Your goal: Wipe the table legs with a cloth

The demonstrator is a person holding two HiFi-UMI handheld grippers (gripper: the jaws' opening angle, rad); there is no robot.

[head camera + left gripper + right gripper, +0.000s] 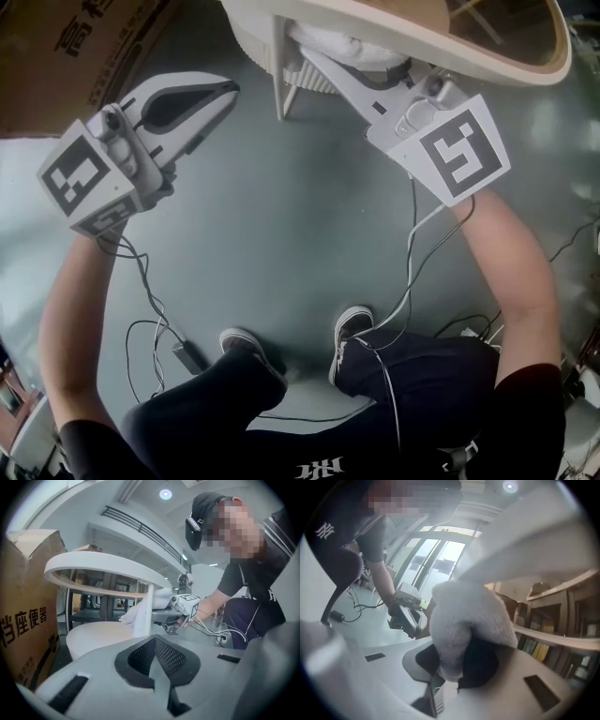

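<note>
grey floor (281, 234); right gripper (450, 674) jaws clamp white cloth (464, 620) against upright table leg (278, 75); left gripper (228, 89) jaws closed.

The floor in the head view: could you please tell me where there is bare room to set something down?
The widest bare floor lies between the left tool, the table leg and the shoes. Crowded: cables trail beside the shoes, and under the table the right tool holds the cloth at the leg.
</note>
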